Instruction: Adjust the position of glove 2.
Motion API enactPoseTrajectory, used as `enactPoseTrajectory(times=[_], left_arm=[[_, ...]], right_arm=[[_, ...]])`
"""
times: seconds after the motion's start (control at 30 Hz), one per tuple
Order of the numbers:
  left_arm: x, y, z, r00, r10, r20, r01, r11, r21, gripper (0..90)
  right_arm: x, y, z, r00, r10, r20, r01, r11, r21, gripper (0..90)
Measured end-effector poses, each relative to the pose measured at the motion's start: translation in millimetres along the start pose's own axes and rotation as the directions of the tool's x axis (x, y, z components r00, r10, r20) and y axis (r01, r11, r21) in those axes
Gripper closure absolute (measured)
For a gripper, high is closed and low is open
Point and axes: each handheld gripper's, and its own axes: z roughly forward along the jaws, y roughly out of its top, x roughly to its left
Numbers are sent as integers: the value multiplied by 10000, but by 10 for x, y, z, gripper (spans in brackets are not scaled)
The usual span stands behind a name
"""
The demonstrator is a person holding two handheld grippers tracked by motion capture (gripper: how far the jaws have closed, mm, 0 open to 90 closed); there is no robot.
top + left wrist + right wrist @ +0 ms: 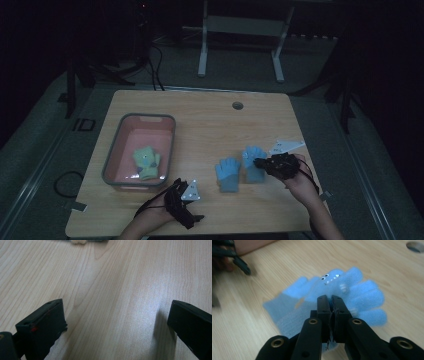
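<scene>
Pink bin (114, 150), table's (210, 125) left: I log one green glove (146, 162) inside. My left gripper (176, 188), near edge by the bin: jaws spread wide over bare wood. Centre-right: two blue gloves, the left blue glove (228, 173) lying flat. My right gripper (331, 305): clenched on the right blue glove (352, 290).

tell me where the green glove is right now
In the high view the green glove lies inside the pink bin on the table's left side, just beyond the left claw.
</scene>
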Motion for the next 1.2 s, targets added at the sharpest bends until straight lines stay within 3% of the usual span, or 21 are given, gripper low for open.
enactPoseTrajectory(times=[0.13, 0.2, 0.43, 0.73, 1.2], left_arm=[[2, -1, 0, 10000, -6, 1, 6, 10000, -4, 16], [1, -2, 0, 10000, -5, -8, 5, 10000, -18, 16], [2, -2, -1, 10000, -3, -3, 3, 10000, -16, 16], [3, -4, 0, 10000, 9, 6, -9, 10000, -40, 16], [0, 0, 6, 10000, 33, 62, -33, 10000, -50, 16]], right_arm=[[69, 92, 47, 9999, -92, -139, 91, 9999, -76, 864], [152, 193, 112, 9991, -93, -412, 81, 9996, -276, 864], [320, 296, 294, 9951, -199, -966, 170, 9994, -310, 864], [405, 183, 586, 9921, -83, -1250, 126, 9994, 337, 864], [317, -22, 861, 9906, 353, -1319, -216, 9944, 1036, 851]])
